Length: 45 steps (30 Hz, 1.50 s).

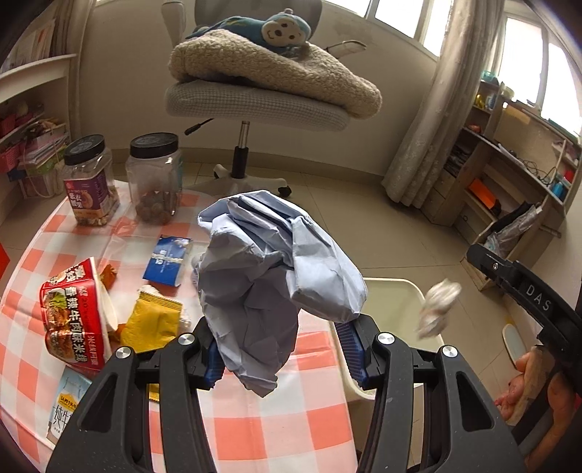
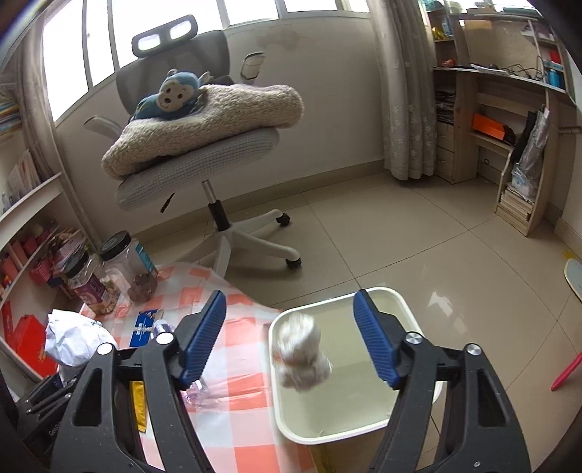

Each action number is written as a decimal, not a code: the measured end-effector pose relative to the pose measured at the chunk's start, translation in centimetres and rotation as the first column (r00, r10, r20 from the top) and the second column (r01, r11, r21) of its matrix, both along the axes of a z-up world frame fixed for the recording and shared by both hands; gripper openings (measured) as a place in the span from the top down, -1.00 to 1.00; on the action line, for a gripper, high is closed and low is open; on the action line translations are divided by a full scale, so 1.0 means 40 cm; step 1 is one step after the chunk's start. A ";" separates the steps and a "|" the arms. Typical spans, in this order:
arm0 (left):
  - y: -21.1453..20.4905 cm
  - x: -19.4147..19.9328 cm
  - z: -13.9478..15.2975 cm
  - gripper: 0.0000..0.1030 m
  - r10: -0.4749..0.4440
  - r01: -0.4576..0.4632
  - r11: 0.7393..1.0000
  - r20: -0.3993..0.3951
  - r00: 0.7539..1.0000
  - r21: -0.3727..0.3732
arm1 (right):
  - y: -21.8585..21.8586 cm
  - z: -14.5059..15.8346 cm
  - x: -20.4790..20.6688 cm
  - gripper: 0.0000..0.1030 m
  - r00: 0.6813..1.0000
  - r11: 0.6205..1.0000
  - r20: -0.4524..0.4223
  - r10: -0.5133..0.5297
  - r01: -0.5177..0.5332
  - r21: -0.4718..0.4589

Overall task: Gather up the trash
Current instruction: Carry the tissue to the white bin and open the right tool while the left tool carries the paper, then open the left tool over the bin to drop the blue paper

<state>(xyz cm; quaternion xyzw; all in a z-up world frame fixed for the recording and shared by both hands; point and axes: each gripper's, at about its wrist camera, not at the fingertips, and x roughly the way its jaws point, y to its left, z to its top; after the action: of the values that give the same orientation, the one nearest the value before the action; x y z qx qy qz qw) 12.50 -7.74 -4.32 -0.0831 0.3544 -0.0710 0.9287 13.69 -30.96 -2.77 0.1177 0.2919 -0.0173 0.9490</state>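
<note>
The left hand-held gripper [image 1: 283, 354] has its 2 blue-padded fingers [image 1: 348, 344] spread wide, yet a large crumpled sheet of pale blue paper [image 1: 269, 276] sits between them, pressed against the left pad and draped over the right one, so the paper is carried above the desk [image 1: 262, 429] with its orange-and-white checked cloth. In the right wrist view the same paper [image 2: 72, 338] shows at the lower left, white-grey and bunched.

The right hand-held gripper [image 2: 291, 338] stands with its fingers [image 2: 374, 342] well apart and nothing touching either pad. Between them, blurred and in mid-air, a wad of white tissue [image 2: 300, 356] hangs over the opening of the cream plastic trash bin [image 2: 403, 302], which stands on the tiled floor just beside the desk edge. The left wrist view shows the same wad [image 1: 436, 305] blurred above the bin [image 1: 400, 287], near the black body of the right tool.

On the desk lie a red instant rice-noodle cup [image 1: 72, 313] on its side, a yellow snack wrapper [image 1: 152, 320] just beside it, a small blue carton [image 1: 168, 260], and 2 black-lidded clear jars: 1 with a purple label [image 1: 89, 182], 1 holding brown nuts [image 1: 154, 178]. Behind stands an office chair [image 1: 254, 105] bearing a beige fleece blanket [image 1: 276, 69] and a blue monkey plush [image 1: 269, 31].
</note>
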 end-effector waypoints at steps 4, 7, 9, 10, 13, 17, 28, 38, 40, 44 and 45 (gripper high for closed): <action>-0.085 0.022 0.001 0.00 -0.055 0.054 0.998 -0.009 0.998 -0.006 | -0.076 0.018 -0.026 -0.80 0.994 0.995 0.048 -0.103 0.102 0.013; -0.150 0.037 -0.002 0.00 -0.093 0.093 0.996 -0.018 0.995 -0.001 | -0.128 0.027 -0.036 -0.86 0.984 0.986 0.066 -0.168 0.166 0.023; -0.188 0.046 -0.005 0.00 -0.116 0.116 0.993 -0.026 0.993 0.000 | -0.162 0.031 -0.041 -0.86 0.976 0.978 0.071 -0.207 0.205 0.036; -0.209 0.052 -0.007 0.00 -0.129 0.129 0.992 -0.032 0.991 -0.004 | -0.178 0.033 -0.042 -0.86 0.972 0.975 0.072 -0.223 0.220 0.044; -0.264 0.067 -0.011 0.00 -0.158 0.158 0.987 -0.043 0.986 -0.008 | -0.220 0.037 -0.048 -0.86 0.962 0.964 0.074 -0.262 0.257 0.071; -0.331 0.091 -0.017 -0.02 -0.187 0.188 0.982 -0.053 0.981 -0.002 | -0.268 0.041 -0.062 -0.86 0.950 0.950 0.076 -0.304 0.295 0.105; -0.412 0.149 -0.010 -0.62 -0.226 0.226 0.974 -0.071 0.972 -0.003 | -0.341 0.028 -0.086 -0.86 0.924 0.917 0.049 -0.379 0.368 0.151; -0.313 0.113 0.000 -0.68 -0.157 0.159 0.987 -0.046 0.986 0.028 | -0.266 0.019 -0.077 -0.86 0.947 0.946 0.030 -0.321 0.319 0.053; -0.287 0.105 0.005 -0.71 -0.140 0.141 0.989 -0.039 0.989 0.030 | -0.239 0.016 -0.071 -0.86 0.953 0.953 0.023 -0.302 0.302 0.019; -0.232 0.093 0.016 -0.74 -0.098 0.099 0.995 -0.023 0.995 0.029 | -0.180 0.014 -0.064 -0.86 0.963 0.962 0.021 -0.268 0.269 -0.043; -0.218 0.091 0.017 -0.76 -0.088 0.089 0.996 -0.020 0.996 0.030 | -0.165 0.013 -0.062 -0.86 0.965 0.963 0.022 -0.261 0.262 -0.059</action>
<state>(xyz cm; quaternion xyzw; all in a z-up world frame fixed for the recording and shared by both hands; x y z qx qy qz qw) 16.14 -16.46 -3.63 -0.0535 0.3674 -0.1058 0.9225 11.20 -37.55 -2.26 0.1259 0.2666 -0.1505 0.9436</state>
